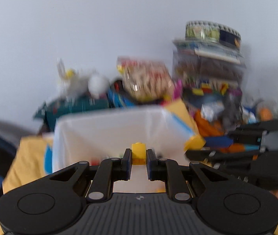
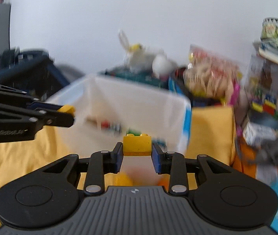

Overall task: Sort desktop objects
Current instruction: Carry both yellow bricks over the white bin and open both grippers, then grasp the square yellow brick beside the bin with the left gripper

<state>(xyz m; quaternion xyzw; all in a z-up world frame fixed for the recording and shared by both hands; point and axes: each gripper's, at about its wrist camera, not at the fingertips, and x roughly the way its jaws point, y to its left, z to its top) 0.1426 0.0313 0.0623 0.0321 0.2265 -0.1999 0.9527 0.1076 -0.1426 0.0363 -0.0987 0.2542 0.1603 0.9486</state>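
the left tool (image 2: pixel 68 115) carries pale lettering on its black side, roughly "genrobot.ai". print on the other things is too blurred to read.

Left gripper (image 1: pixel 139 154) and right gripper (image 2: pixel 138 146) both clamped.

A yellow cloth (image 2: pixel 17 156) covers the surface. Behind it is a plain white wall (image 1: pixel 119 19). A white toy rabbit (image 2: pixel 137 56) sits at the back on a dark green box (image 1: pixel 76 105). Next to it is a clear bag (image 2: pixel 211 74) full of light brown bits (too blurry to tell what they are). At the far right, a round tin (image 1: pixel 213 32) sits on top of some books (image 1: pixel 213 51). A dark crate (image 2: pixel 27 72) stands off to the left.
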